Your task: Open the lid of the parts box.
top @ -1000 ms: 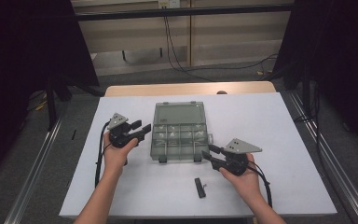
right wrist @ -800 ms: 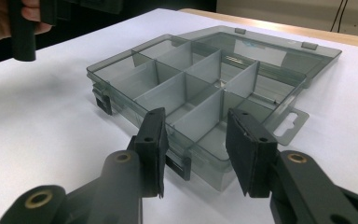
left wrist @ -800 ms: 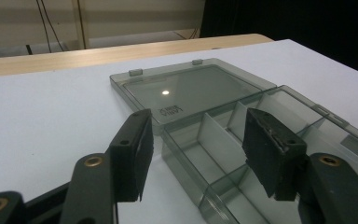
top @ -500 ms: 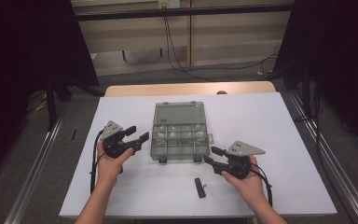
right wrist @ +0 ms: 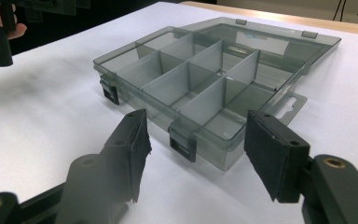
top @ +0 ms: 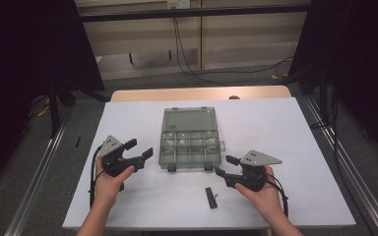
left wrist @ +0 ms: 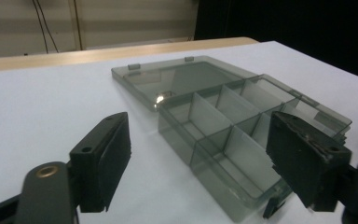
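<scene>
At table centre lies an open box; left gripper at eight o'clock, right gripper at four, jaws apart.

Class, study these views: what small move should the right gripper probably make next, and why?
Probably reach toward the small black piece. It lies loose on the table near the right gripper, whose fingers are open and empty, while the organizer box stands open with empty compartments.
</scene>
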